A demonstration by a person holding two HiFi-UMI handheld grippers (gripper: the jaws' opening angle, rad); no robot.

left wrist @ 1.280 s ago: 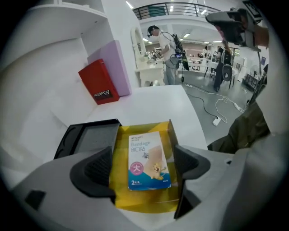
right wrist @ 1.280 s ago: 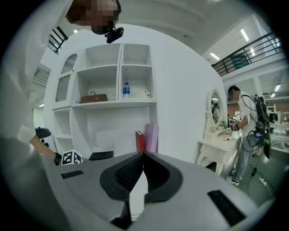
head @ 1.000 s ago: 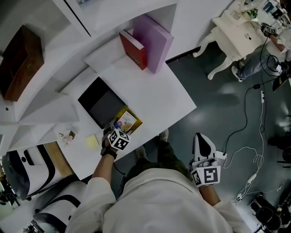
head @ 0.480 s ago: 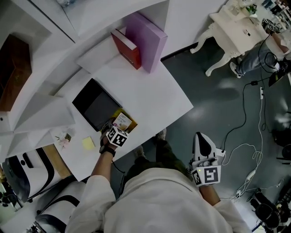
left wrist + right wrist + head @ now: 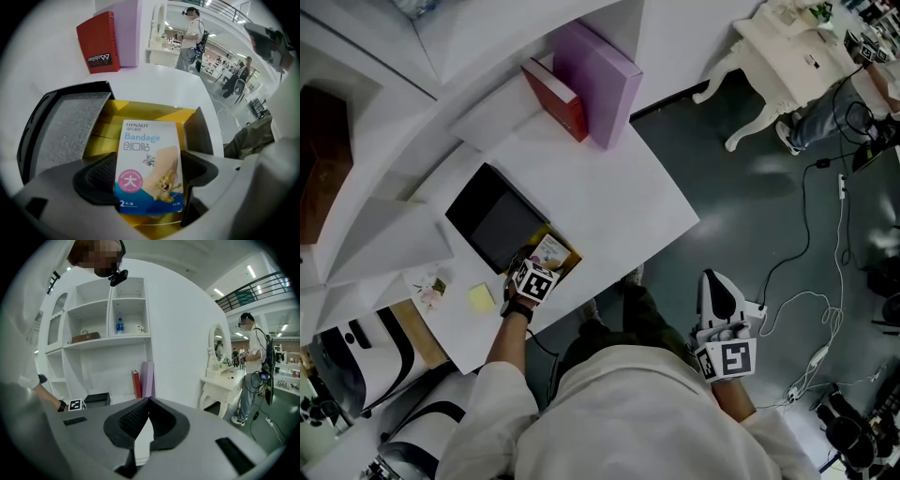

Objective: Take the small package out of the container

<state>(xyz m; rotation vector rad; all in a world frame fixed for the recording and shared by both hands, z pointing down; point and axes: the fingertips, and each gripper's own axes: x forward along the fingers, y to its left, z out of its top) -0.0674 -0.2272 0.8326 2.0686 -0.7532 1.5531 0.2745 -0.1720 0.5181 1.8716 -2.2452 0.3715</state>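
The small package (image 5: pixel 149 164), a white and blue bandage packet with a cartoon print, sits between the pads of my left gripper (image 5: pixel 147 176), which is shut on its lower half. Behind it is the open yellow container (image 5: pixel 140 110), and the packet's top leans over its opening. In the head view the left gripper (image 5: pixel 536 267) is at the table's near edge, with the package (image 5: pixel 549 251) over the yellow container (image 5: pixel 567 262). My right gripper (image 5: pixel 148 404) is shut on nothing. It hangs off the table beside the person (image 5: pixel 719 292).
A black lid or tray (image 5: pixel 497 217) lies right beside the container on its left. A red book (image 5: pixel 555 98) and a purple book (image 5: pixel 600 80) stand at the table's far end. Yellow sticky notes (image 5: pixel 482 297) lie near the left edge. Cables (image 5: pixel 811 281) trail over the floor.
The left gripper stays at the yellow container with the package, having edged slightly farther onto the table. The head view has shifted a little. The right gripper has not moved.
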